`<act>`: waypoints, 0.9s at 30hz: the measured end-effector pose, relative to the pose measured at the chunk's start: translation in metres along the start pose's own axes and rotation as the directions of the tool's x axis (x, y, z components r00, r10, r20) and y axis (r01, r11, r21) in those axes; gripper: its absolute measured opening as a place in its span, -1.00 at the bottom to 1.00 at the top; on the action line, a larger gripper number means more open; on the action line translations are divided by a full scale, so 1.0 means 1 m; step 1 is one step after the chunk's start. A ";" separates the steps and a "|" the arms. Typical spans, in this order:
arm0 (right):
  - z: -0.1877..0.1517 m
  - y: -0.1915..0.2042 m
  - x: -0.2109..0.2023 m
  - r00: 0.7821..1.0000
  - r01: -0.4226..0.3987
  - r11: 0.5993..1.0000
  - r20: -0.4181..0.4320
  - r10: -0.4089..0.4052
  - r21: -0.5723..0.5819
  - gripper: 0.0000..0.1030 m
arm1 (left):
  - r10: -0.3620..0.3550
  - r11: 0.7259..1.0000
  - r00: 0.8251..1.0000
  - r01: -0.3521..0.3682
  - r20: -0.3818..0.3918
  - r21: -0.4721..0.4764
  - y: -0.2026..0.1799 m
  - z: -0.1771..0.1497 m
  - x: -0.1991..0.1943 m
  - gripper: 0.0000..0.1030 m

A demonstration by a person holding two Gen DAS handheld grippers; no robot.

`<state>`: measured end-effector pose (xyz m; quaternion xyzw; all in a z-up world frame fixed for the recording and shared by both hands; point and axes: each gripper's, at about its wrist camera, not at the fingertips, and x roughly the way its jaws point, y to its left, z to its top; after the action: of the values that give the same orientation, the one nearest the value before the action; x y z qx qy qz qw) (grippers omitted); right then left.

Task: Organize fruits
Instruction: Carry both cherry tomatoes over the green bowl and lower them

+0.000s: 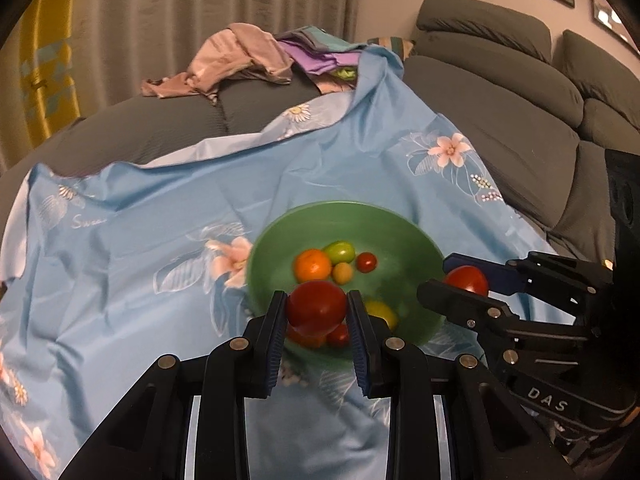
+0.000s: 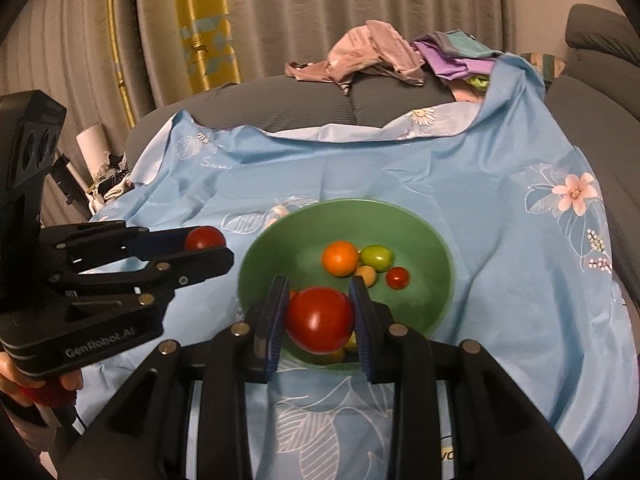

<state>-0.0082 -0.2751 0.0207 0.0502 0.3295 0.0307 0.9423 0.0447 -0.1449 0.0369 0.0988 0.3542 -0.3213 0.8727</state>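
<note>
A green bowl (image 1: 360,220) (image 2: 424,240) sits on a light blue floral cloth (image 1: 140,264) (image 2: 512,240). In it lie an orange (image 1: 313,266) (image 2: 340,258), a green tomato (image 1: 340,252) (image 2: 376,257), a small red tomato (image 1: 367,262) (image 2: 398,278) and several other small fruits. My left gripper (image 1: 317,300) (image 2: 222,244) is shut on a red tomato (image 1: 316,308) (image 2: 204,238) at the bowl's near left rim. My right gripper (image 2: 318,292) (image 1: 438,276) is shut on a bigger red tomato (image 2: 320,320) (image 1: 466,280) over the bowl's near edge.
The cloth covers a grey sofa (image 1: 500,120) (image 2: 592,112). A pile of clothes (image 1: 240,56) (image 2: 380,56) lies at the far end of the seat. Curtains hang behind. A hand (image 2: 68,384) grips the left tool's handle.
</note>
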 end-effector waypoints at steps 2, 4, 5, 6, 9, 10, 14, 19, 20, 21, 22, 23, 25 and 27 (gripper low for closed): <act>0.000 -0.006 0.003 1.000 0.005 1.000 -0.001 -0.005 0.009 -0.38 | -0.003 1.000 1.000 0.003 -0.011 0.005 -0.003 0.002 0.008 -0.43; 0.000 -0.012 0.006 1.000 0.009 1.000 -0.007 -0.009 0.019 -0.38 | -0.001 1.000 1.000 0.002 -0.025 0.012 -0.005 0.004 0.017 -0.43; 0.000 -0.014 0.008 1.000 0.011 1.000 -0.009 -0.011 0.024 -0.38 | -0.001 1.000 0.999 0.002 -0.034 0.015 -0.007 0.004 0.021 -0.43; 0.000 -0.017 0.009 1.000 0.012 1.000 -0.010 -0.012 0.029 -0.38 | -0.002 1.000 0.999 0.003 -0.040 0.016 -0.007 0.004 0.024 -0.43; 0.000 -0.024 0.014 1.000 0.014 0.999 -0.019 -0.013 0.044 -0.38 | 0.001 1.000 0.998 0.001 -0.063 0.024 -0.010 0.003 0.037 -0.43; 0.000 -0.026 0.016 1.000 0.015 0.999 -0.021 -0.014 0.048 -0.38 | 0.000 1.000 0.998 0.001 -0.070 0.023 -0.010 0.003 0.040 -0.43; -0.001 -0.032 0.022 0.999 0.017 0.998 -0.029 -0.015 0.060 -0.38 | 0.002 1.000 0.996 0.000 -0.092 0.020 -0.009 0.002 0.052 -0.43; -0.002 -0.036 0.029 0.999 0.017 0.998 -0.040 -0.014 0.069 -0.38 | 0.003 1.000 0.993 0.000 -0.118 0.026 -0.012 0.003 0.063 -0.43; -0.002 -0.037 0.030 0.999 0.017 0.997 -0.041 -0.014 0.070 -0.38 | 0.004 1.000 0.992 -0.001 -0.124 0.028 -0.012 0.003 0.066 -0.43; -0.002 -0.038 0.031 0.999 0.016 0.997 -0.043 -0.013 0.072 -0.38 | 0.005 1.000 0.992 -0.002 -0.130 0.028 -0.012 0.003 0.068 -0.43; -0.002 -0.038 0.032 0.999 0.016 0.997 -0.045 -0.013 0.073 -0.38 | 0.005 1.000 0.991 -0.001 -0.136 0.028 -0.012 0.002 0.070 -0.43; -0.002 -0.038 0.033 0.999 0.016 0.997 -0.046 -0.013 0.074 -0.38 | 0.006 1.000 0.990 -0.002 -0.142 0.028 -0.012 0.002 0.072 -0.43; -0.003 -0.039 0.035 0.999 0.016 0.997 -0.053 -0.012 0.076 -0.38 | 0.007 1.000 0.989 -0.004 -0.150 0.024 -0.012 0.001 0.076 -0.43; -0.004 -0.039 0.038 0.998 0.016 0.997 -0.059 -0.011 0.075 -0.38 | 0.006 1.000 0.987 -0.003 -0.159 0.020 -0.011 -0.001 0.079 -0.43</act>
<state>0.0196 -0.3104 -0.0100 0.0828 0.3582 0.0134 0.9299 0.0805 -0.1915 -0.0167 0.1334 0.4194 -0.3138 0.8413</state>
